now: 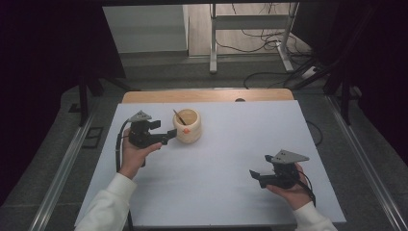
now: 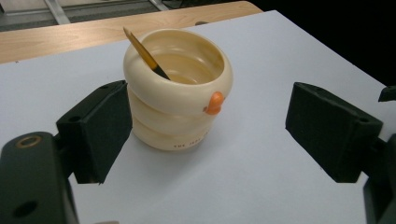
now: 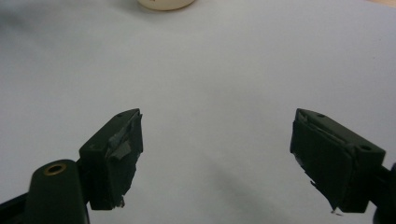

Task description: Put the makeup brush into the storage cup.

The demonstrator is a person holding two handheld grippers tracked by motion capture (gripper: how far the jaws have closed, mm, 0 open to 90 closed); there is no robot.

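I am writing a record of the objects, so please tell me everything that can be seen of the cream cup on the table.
The cream cup is glossy, like glazed ceramic or plastic, with a body of stacked rounded rings, a small orange knob below the rim and tiny print near the base. It stands upright on the white table cover, towards the far left. A pencil-like stick leans inside. The left tongs are open around it; whether they touch is unclear.

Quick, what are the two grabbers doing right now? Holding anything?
Left gripper: open, holding nothing, jaws either side of the cream cup.
Right gripper: open, holding nothing, over bare table.
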